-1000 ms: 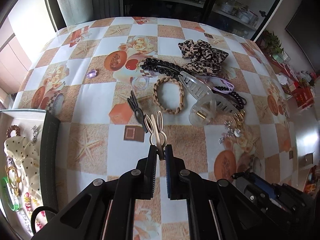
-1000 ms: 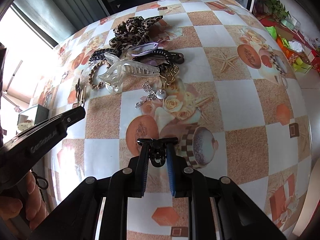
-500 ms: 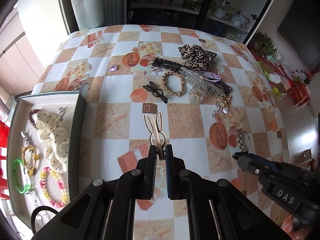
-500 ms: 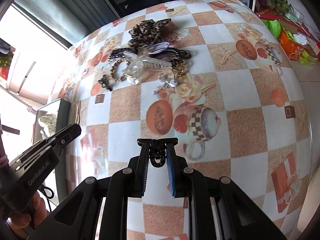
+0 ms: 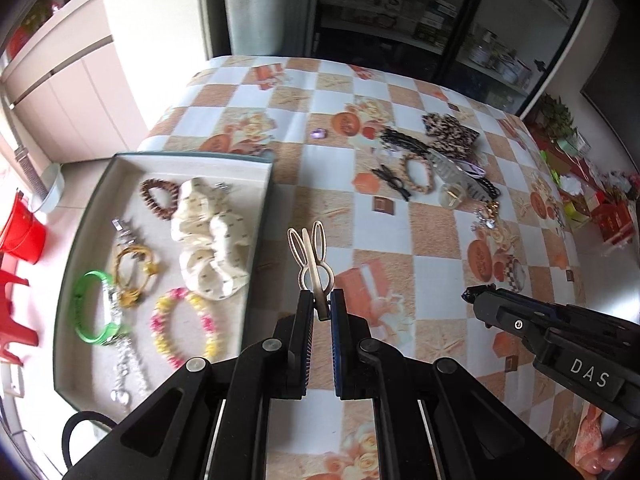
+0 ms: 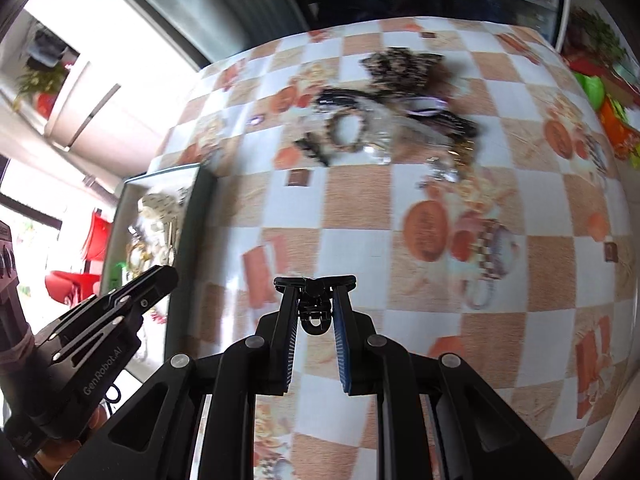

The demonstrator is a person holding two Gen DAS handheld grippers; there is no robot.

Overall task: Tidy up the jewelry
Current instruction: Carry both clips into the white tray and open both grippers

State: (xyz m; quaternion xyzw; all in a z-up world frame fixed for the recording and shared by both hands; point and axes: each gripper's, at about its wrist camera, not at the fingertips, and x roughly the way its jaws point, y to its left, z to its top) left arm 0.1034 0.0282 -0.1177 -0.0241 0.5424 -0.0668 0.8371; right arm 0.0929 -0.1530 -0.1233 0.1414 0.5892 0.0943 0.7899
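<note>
My left gripper is shut on a gold bunny-ear hair clip and holds it in the air just right of the grey tray. The tray holds a cream scrunchie, a brown bead bracelet, a green bangle, a pink-yellow bracelet and chains. My right gripper is shut on a small black clip above the tablecloth. It also shows in the left wrist view. A pile of hair accessories lies at the far side; it is blurred in the right wrist view.
The table has a checkered orange-and-white cloth. A small purple gem lies apart on the far left. Red stools stand on the floor left of the table. Shelves stand behind it.
My left gripper has risen and swung left with the bunny clip, from over the pile to beside the tray. My right gripper has pulled back and turned left with the black clip.
</note>
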